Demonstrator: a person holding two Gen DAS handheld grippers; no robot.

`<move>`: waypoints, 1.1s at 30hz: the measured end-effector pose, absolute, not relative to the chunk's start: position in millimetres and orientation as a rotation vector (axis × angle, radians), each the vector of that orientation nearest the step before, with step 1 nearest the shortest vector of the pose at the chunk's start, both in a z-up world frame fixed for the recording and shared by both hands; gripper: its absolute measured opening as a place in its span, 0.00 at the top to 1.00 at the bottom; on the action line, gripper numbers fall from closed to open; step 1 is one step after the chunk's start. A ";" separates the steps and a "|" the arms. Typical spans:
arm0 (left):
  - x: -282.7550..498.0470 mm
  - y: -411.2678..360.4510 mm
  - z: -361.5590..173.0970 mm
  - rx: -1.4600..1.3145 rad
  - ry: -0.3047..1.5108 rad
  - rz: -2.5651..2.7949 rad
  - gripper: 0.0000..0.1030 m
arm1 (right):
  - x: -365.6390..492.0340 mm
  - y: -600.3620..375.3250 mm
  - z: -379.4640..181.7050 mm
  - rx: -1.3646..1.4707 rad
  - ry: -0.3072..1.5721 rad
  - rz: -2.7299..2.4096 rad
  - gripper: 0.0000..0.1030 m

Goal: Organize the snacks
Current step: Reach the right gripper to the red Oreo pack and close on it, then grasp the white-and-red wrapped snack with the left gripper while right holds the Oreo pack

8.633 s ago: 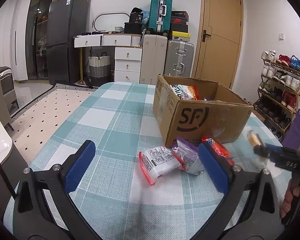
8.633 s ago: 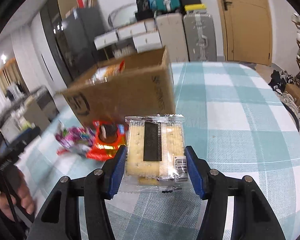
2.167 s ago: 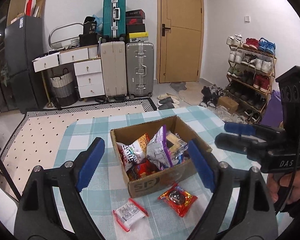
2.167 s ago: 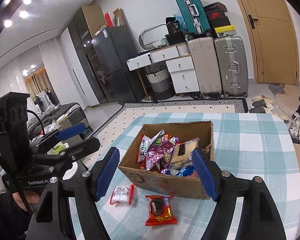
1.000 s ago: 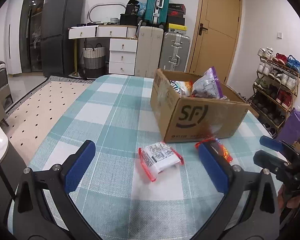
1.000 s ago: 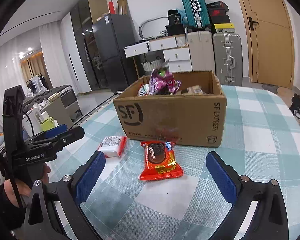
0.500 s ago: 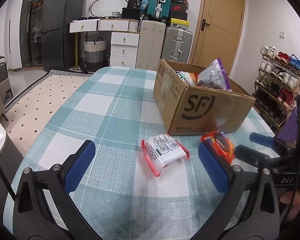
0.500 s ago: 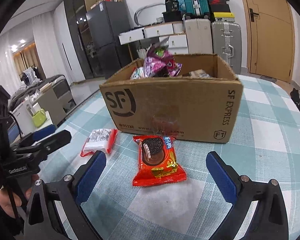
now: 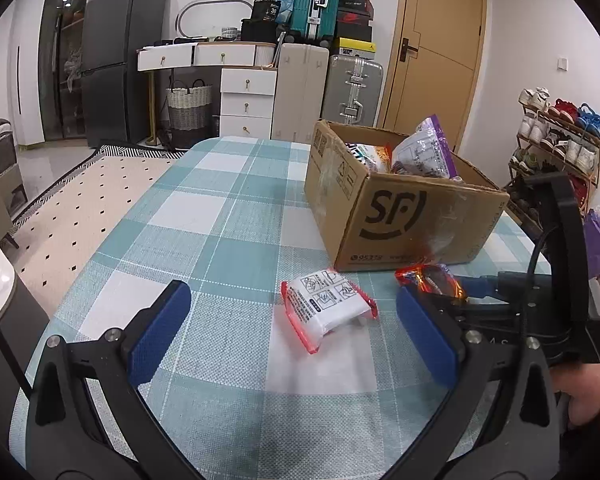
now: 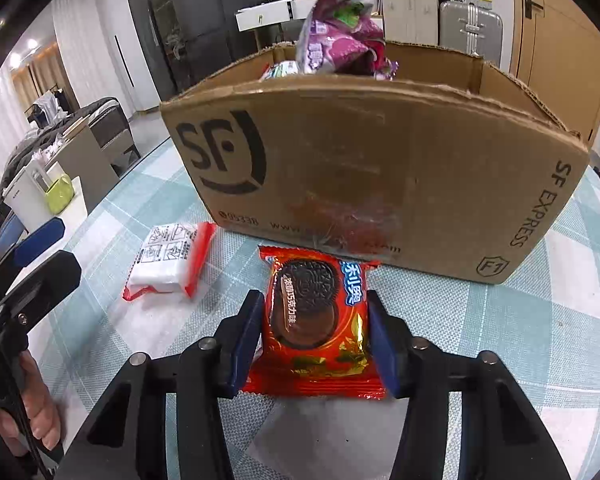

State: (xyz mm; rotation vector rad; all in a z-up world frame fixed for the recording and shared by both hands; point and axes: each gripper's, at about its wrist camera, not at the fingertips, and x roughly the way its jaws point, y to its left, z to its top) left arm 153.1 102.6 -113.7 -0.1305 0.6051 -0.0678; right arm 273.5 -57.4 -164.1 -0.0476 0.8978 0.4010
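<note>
Checked teal-and-white cloth (image 10: 520, 320) covers the table, and low in the middle of the right wrist view a red cookie packet (image 10: 314, 316) lies flat on it. The right gripper (image 10: 314, 334) has just been closing, and its blue pads now sit against both long sides of the packet, pinching it. Just behind the packet, filling the centre of the frame, stands the cardboard box (image 10: 380, 168), its printed wall almost touching the packet's far end. A purple snack bag (image 10: 340, 40) pokes up over the box rim at the top. To the left of the red packet, a little apart, lies a white pouch (image 10: 170, 258) with red edges.

From the left wrist view the same pouch (image 9: 326, 306) sits in the lower middle, between the widely spread pads of the left gripper (image 9: 296, 330), which touches nothing. At the lower right edge of that frame a hand (image 9: 592, 392) grips the other tool's handle.
</note>
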 end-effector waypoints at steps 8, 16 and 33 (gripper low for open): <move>154.9 100.7 -115.5 -0.121 0.609 -0.068 0.00 | 267.5 -65.8 -160.8 -0.004 0.847 0.392 0.57; 157.9 101.7 -118.4 -0.122 0.623 -0.061 0.00 | 247.3 -77.0 -144.7 0.029 0.745 0.387 0.57; 202.3 92.9 -150.1 -0.162 0.848 -0.143 0.00 | 154.9 -153.2 -127.3 0.101 0.611 0.298 0.57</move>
